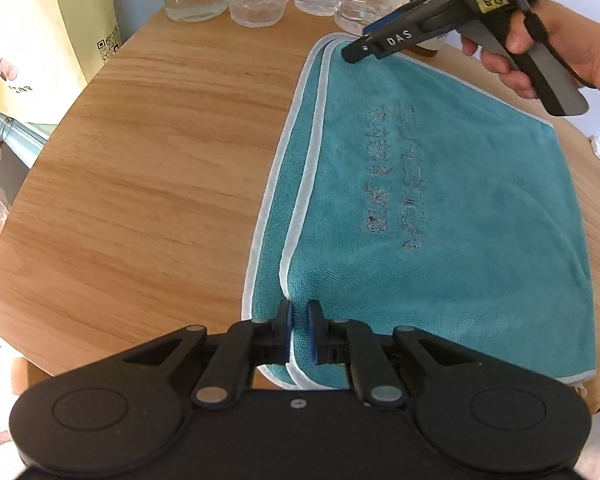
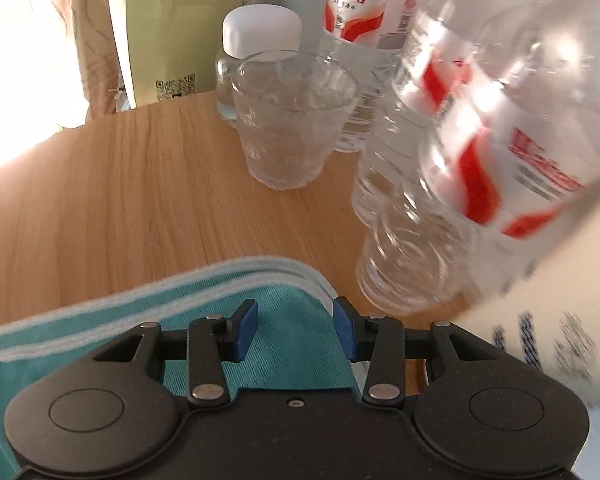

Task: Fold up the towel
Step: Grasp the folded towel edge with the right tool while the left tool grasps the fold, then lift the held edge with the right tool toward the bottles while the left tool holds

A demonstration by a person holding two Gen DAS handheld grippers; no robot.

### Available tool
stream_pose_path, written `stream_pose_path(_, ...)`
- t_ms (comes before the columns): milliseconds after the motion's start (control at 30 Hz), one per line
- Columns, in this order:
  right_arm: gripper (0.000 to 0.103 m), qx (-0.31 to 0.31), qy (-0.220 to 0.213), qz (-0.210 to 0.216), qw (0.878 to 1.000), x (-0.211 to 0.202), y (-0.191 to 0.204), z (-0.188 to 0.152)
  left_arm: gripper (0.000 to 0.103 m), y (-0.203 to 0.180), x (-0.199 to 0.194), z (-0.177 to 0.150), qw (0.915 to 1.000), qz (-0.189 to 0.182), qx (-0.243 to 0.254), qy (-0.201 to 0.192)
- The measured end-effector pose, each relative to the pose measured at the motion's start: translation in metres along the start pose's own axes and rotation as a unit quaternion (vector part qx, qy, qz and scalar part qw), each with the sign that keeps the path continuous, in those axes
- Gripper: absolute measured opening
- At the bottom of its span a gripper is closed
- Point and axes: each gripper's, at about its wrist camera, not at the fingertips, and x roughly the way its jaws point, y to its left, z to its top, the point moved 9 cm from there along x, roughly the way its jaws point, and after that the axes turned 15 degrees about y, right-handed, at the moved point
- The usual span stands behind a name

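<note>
The teal towel lies folded once on the wooden surface. Left tongs stand nearly closed over its near corner, seemingly pinching the hem; right tongs hang open over the far corner. Likely next: a second fold, avoiding the bottles.

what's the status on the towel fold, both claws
Left claw nearly shut on towel near corner. Right claw open over far corner, gripping nothing. Towel folded once, flat on table. Water bottle crowds right claw.
</note>
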Motion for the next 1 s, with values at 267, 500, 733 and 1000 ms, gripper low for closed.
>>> stream_pose_path(267, 0.003, 0.027, 0.016, 0.057, 0.998, 0.003, -0.001, 0.006, 0.008, 0.004, -0.001, 0.000, 1.0000, -0.006, -0.007, -0.003)
stream_pose_path(500, 0.003, 0.070, -0.049, 0.068, 0.994, -0.039, -0.007, -0.003, 0.007, 0.000, -0.015, -0.002, 0.9997, -0.008, -0.006, -0.022)
stream_pose_path(733, 0.003, 0.074, -0.117, 0.085, 0.987, -0.086, 0.003, -0.002, 0.007, -0.002, -0.052, -0.007, 0.9975, -0.008, -0.015, -0.069)
stream_pose_path(1000, 0.003, 0.083, -0.092, 0.069, 0.990, -0.047, 0.000, 0.022, 0.007, 0.027, -0.046, -0.012, 0.9941, 0.005, -0.061, -0.089)
